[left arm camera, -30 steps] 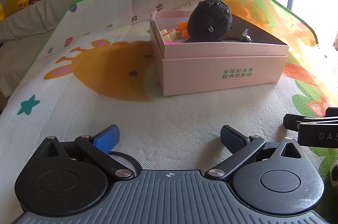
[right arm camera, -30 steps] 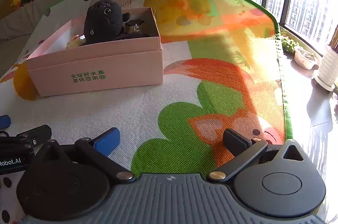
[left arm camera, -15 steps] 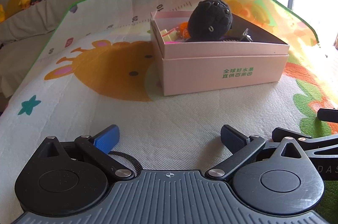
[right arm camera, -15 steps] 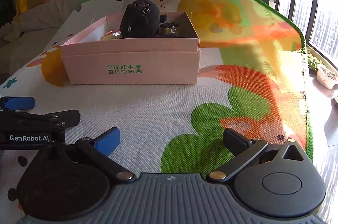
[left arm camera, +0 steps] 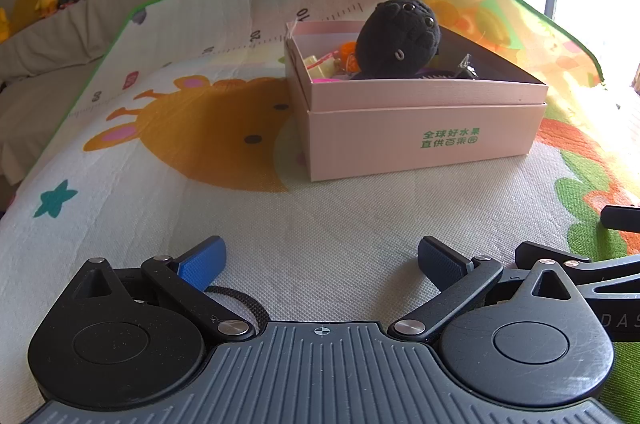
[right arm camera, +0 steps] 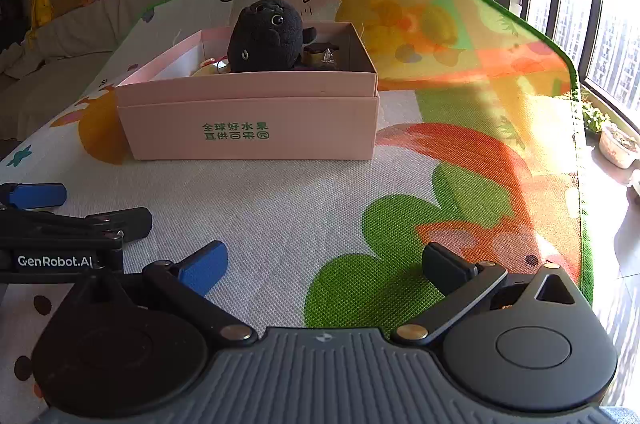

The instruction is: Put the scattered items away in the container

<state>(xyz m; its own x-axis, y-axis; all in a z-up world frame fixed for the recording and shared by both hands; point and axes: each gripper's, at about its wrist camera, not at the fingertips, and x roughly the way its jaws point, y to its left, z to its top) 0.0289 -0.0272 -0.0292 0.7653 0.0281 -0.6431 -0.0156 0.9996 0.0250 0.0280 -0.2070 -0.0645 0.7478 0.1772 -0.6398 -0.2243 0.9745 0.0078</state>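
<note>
The pink box (left arm camera: pixel 424 140) sits at twelve o'clock on the play mat (left arm camera: pixel 160 208), black plush toy (left arm camera: pixel 398 40) poking above its rim, while the small items beneath it are mostly hidden and hard to identify. Left gripper (left arm camera: pixel 320 260) and right gripper (right arm camera: pixel 322 266) both gape wide, holding nothing. Since a second ago, the right view has swung left, bringing the box nearer centre.
</note>
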